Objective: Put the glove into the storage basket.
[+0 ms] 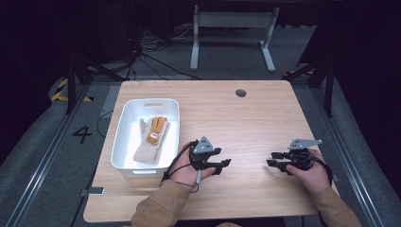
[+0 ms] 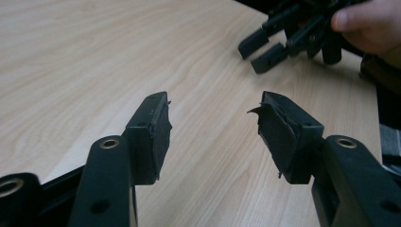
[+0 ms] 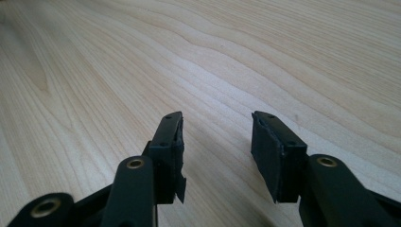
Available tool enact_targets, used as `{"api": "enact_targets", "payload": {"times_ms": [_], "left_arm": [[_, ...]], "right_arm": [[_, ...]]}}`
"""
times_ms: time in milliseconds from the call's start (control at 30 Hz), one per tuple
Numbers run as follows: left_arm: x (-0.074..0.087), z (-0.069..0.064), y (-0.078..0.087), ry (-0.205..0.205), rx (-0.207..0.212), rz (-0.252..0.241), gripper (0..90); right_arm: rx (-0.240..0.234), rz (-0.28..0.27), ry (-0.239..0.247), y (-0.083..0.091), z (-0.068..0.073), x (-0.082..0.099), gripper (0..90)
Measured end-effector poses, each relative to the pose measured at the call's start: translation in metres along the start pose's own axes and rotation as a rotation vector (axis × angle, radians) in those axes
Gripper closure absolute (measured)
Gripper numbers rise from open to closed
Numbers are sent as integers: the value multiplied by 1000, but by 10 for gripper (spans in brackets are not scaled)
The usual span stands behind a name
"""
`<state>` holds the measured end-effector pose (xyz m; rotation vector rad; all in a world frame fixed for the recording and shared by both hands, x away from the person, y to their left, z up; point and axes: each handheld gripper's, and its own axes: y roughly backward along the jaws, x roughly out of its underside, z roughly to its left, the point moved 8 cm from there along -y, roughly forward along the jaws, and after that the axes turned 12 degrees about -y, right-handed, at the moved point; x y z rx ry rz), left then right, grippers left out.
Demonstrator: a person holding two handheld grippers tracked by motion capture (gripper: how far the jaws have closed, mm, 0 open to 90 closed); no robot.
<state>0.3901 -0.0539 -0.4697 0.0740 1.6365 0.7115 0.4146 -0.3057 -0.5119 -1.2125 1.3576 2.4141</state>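
My left gripper (image 1: 224, 165) (image 2: 215, 106) rests low over the wooden table (image 1: 246, 123), just right of a white bin (image 1: 124, 118). Its jaws stand apart with bare wood between them. My right gripper (image 1: 270, 159) (image 3: 216, 120) sits near the table's right front, jaws apart and nothing in them, pointing left toward the other one. The left gripper view shows the right gripper (image 2: 253, 56) at the top right, with a hand around it. In the bin lies a beige knit glove (image 1: 152, 135) with orange fingers.
A round cable hole (image 1: 240, 92) sits near the table's far edge. Beyond the table, white legs of another desk (image 1: 195, 45) stand on the grey floor with loose cables. The bin takes up the table's left side.
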Motion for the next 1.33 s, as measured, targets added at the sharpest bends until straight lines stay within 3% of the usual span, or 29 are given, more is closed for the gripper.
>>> {"api": "enact_targets", "payload": {"times_ms": [300,400,533,1333], "left_arm": [[20,-6,-18,-9,38,63,452],[33,-7,-25,0,52,110,457],[37,-7,-26,-17,45,130,438],[34,-9,-20,-2,54,114,413]], "right_arm": [[1,0,1,-1,0,1,547],[-3,-1,1,-2,1,1,547],[-5,0,3,-3,1,2,545],[-4,-6,-1,-3,0,1,536]]}}
